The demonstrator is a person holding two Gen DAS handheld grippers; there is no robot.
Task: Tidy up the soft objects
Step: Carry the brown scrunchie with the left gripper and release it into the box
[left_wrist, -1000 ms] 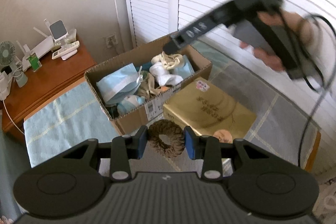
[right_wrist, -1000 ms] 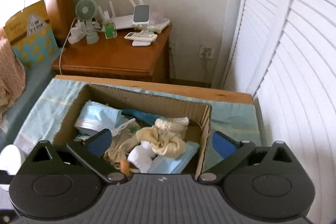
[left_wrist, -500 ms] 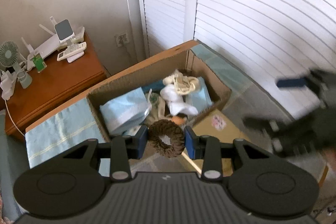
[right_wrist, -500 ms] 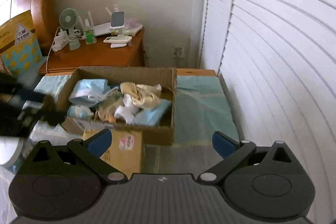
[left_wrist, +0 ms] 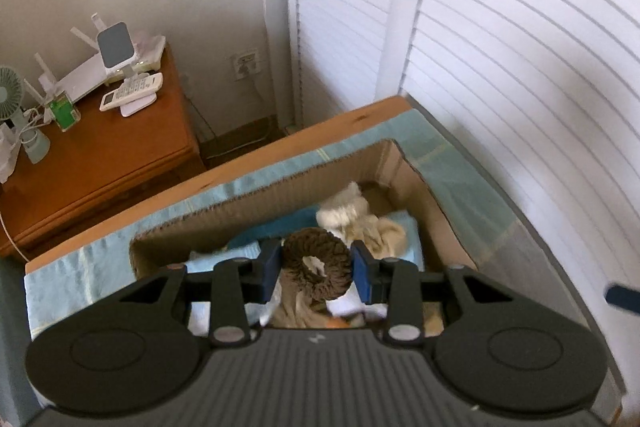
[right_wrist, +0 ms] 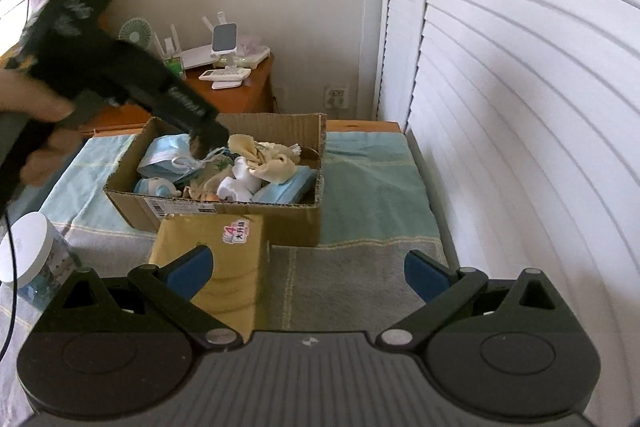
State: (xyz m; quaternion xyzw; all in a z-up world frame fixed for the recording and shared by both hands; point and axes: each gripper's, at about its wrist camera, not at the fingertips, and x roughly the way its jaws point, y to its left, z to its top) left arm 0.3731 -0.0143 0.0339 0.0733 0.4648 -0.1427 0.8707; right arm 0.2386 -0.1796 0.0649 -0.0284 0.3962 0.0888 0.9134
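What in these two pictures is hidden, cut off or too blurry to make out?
- Cardboard box bottom: hidden by piled cloths in both views; the left gripper body covers its near half in the left wrist view.
- Brown scrunchie: in the right wrist view only a dark blur under the left gripper's tip.
- Gold box: sticker text too small; near end behind the right gripper.
- White jar: cut off by the right view's left edge.

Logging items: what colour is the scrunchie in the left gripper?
Dark brown scrunchie; left wrist view.

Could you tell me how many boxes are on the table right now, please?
2: the open cardboard box full of soft items, and a closed gold box against its front wall. Others may lie outside the views.
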